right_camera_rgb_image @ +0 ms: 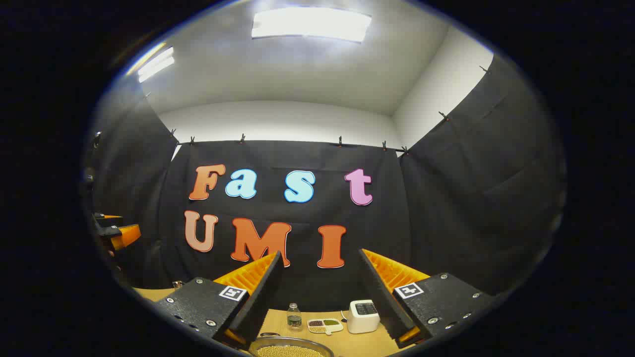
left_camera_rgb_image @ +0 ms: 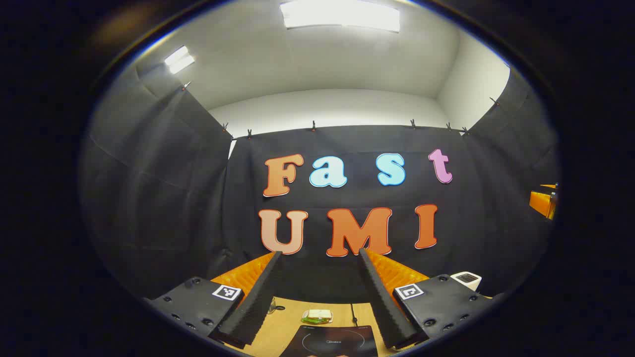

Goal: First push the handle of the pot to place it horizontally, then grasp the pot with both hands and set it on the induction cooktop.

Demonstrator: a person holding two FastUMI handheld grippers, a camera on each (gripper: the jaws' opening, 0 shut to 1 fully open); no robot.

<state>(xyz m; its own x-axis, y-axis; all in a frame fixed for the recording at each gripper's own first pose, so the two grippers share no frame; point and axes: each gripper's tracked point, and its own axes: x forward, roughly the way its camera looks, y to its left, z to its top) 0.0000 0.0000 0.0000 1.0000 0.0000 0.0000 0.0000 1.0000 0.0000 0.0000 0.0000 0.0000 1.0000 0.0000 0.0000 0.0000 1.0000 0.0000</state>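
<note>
Left tool (left_camera_rgb_image: 320, 255), seen in the left gripper view: black foam-faced fingers (left_camera_rgb_image: 253, 302) with orange ribbed backs spread wide at the bottom of the frame, nothing between them, raised above the bench and tilted toward the far wall. Low centre between those fingers, flat on the light wooden bench (left_camera_rgb_image: 283, 325), black glass induction cooktop (left_camera_rgb_image: 337, 339) with a thin ring marked on its top, its near edge cut off by the frame bottom. Just past the cooktop, small white divided dish (left_camera_rgb_image: 317, 316) with green contents, and a thin black cable (left_camera_rgb_image: 353, 313) running back from the cooktop. Farther right, beyond the right-hand finger, top of a small white boxy appliance (left_camera_rgb_image: 466, 279).

Right tool (right_camera_rgb_image: 320, 253), seen in the right gripper view: same wide spread, fingers (right_camera_rgb_image: 258, 302) clear of everything, gripping nothing. At the bottom centre of that frame, directly below the gap, round metal pot (right_camera_rgb_image: 290, 348) filled with small yellowish grains, resting on the bench (right_camera_rgb_image: 342, 342); handle position hard to make out. Behind the pot, small clear plastic bottle (right_camera_rgb_image: 294, 316), then the white divided dish (right_camera_rgb_image: 325, 325) and the white boxy appliance (right_camera_rgb_image: 362, 316) side by side toward the back. At the far left edge of the same frame, orange and black parts of the other tool (right_camera_rgb_image: 119, 234).
</note>
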